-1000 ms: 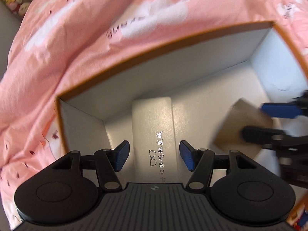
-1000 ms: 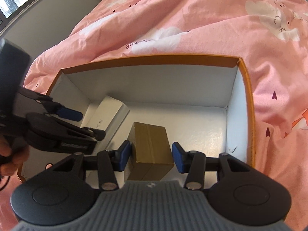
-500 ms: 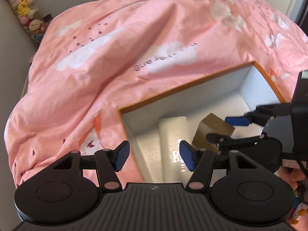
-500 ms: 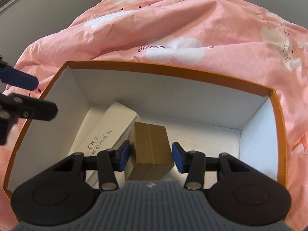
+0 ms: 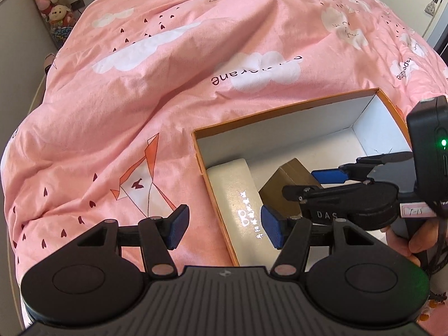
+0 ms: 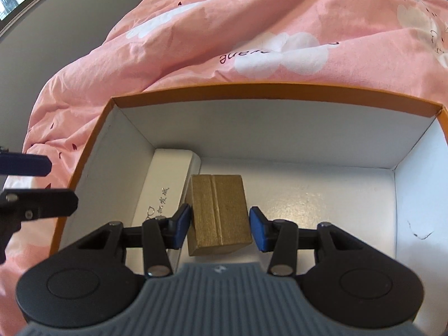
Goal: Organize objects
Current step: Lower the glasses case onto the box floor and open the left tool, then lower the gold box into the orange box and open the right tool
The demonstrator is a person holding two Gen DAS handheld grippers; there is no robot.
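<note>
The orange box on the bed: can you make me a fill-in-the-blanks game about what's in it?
The orange box sits on a ____ blanket.
Inside lie a white case and a small ____ box.
The brown one sits between the ____ tongs.

Missing words: pink; brown; right

We see a bed (image 5: 168,89) covered by a rumpled pink duvet (image 6: 252,14) printed with white clouds, small dark hearts and origami foxes. An open box (image 6: 89,151), orange outside and white inside, sits directly on the duvet. Plush toys (image 5: 53,2) stand beside the bed's far corner.
</note>
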